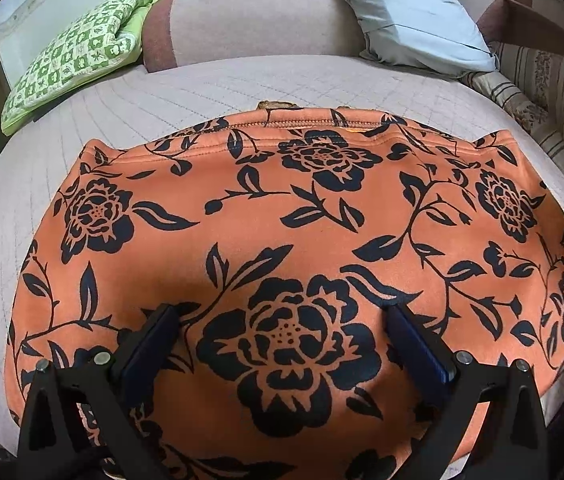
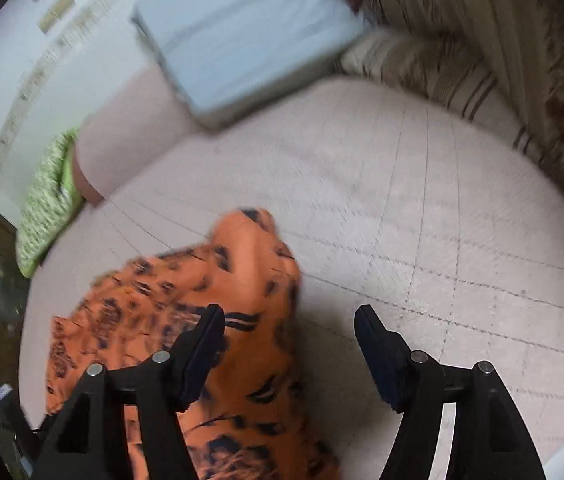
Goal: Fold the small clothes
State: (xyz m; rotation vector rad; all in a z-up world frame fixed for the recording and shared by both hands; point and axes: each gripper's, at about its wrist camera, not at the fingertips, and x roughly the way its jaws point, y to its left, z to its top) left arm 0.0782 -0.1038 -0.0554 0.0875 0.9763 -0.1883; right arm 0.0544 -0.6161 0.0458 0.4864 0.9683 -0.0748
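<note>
- Left wrist view alone shows the whole orange garment with black flower print (image 1: 301, 240), one piece, spread flat on the pale quilted bed cover (image 1: 202, 88).
- The left gripper (image 1: 282, 312) hovers over it, jaws spread wide, nothing between them.
- Right wrist view, blurred, shows only the garment's edge and bare cover beside it; the right gripper (image 2: 289, 316) stands parted, holding nothing.
- One green checked cushion (image 1: 74, 52), one pale blue pillow (image 1: 413, 12).
</note>
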